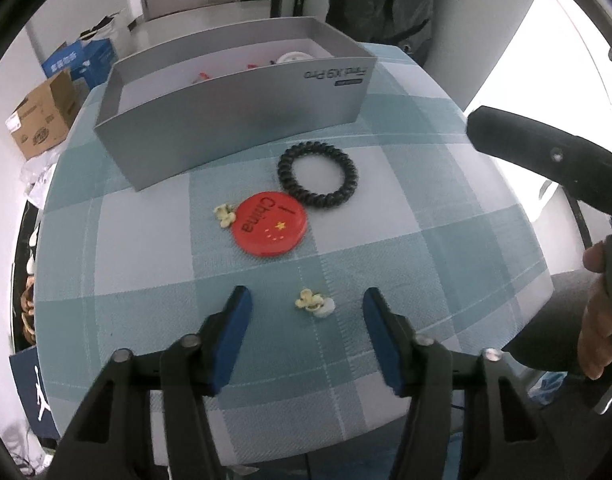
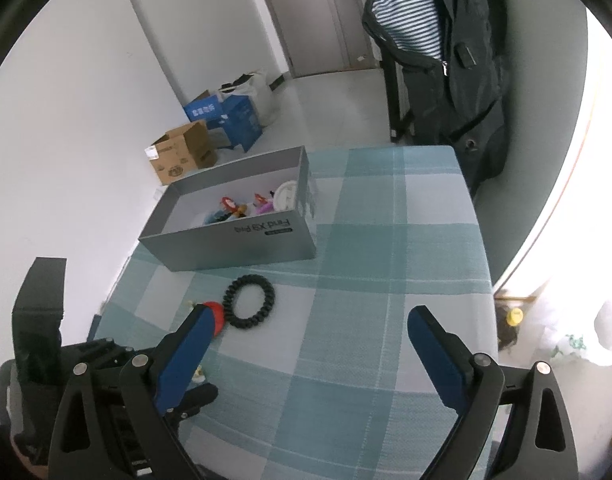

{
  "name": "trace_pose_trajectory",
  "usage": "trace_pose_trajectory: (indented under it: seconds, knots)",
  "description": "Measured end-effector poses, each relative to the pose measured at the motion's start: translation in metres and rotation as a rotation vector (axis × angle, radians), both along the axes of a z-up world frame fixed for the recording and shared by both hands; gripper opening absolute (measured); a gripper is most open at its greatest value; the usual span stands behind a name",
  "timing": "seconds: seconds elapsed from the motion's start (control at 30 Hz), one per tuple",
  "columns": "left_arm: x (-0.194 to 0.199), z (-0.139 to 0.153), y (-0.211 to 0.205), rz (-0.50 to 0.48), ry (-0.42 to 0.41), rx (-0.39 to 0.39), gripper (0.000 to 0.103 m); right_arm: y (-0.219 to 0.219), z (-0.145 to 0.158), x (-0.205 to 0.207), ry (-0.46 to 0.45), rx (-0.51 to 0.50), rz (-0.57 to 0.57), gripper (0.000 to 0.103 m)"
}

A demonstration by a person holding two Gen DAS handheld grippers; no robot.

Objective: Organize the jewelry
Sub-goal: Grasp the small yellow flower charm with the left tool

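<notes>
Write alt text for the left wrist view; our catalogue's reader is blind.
The open left claw straddles a small cream flower earring on a checked tablecloth. Beyond lie a red badge, a second flower earring, a black coil hair tie and a grey box.

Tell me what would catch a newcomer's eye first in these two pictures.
Probably the red round badge with a yellow star, lying mid-table on the checked tablecloth, right beside a black spiral hair tie. Behind them stands an open grey box already holding colourful trinkets. Nearest the camera, a small cream flower earring lies between the left gripper's blue pads, which do not touch it.
</notes>
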State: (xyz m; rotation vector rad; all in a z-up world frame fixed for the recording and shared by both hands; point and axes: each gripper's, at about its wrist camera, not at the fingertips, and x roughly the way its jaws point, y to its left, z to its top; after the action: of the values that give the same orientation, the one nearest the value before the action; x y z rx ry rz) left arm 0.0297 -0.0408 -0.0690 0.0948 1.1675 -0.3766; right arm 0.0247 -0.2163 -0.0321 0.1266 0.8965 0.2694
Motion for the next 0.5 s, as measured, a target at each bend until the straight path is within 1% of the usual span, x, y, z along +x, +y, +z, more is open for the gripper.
trace_pose_trajectory:
  seconds: [0.03, 0.07, 0.13, 0.17, 0.2, 0.23, 0.3, 0.4, 0.5]
  knots:
    - [-0.001, 0.001, -0.002, -0.012, -0.004, 0.007, 0.03, -0.001, 0.0, 0.0, 0.0, -0.002, -0.002, 0.098]
    - [-0.002, 0.001, -0.006, -0.026, -0.007, 0.02, 0.026, -0.001, 0.0, 0.0, -0.001, -0.005, -0.004, 0.098]
    - [-0.004, 0.0, -0.009, -0.035, -0.014, 0.037, 0.026, -0.002, 0.001, 0.001, -0.004, -0.004, -0.009, 0.098]
    - [-0.004, 0.0, -0.01, -0.036, -0.017, 0.043, 0.023, -0.002, 0.001, 0.001, -0.003, -0.002, -0.012, 0.098]
    - [-0.005, 0.0, -0.01, -0.035, -0.018, 0.047, 0.015, -0.002, 0.001, 0.001, 0.0, 0.001, -0.014, 0.098]
    - [-0.005, 0.0, -0.01, -0.034, -0.015, 0.046, 0.014, -0.002, 0.0, 0.001, 0.002, -0.001, -0.017, 0.098]
    - [-0.005, 0.0, -0.011, -0.039, 0.002, 0.014, 0.014, -0.001, 0.0, 0.002, 0.01, -0.014, -0.022, 0.098]
    - [-0.005, 0.0, -0.013, -0.042, 0.004, -0.002, 0.013, 0.0, 0.001, 0.0, 0.009, -0.012, -0.015, 0.098]
    - [0.001, 0.003, -0.002, -0.023, 0.009, -0.032, 0.013, 0.001, 0.0, -0.003, 0.012, -0.011, -0.011, 0.098]
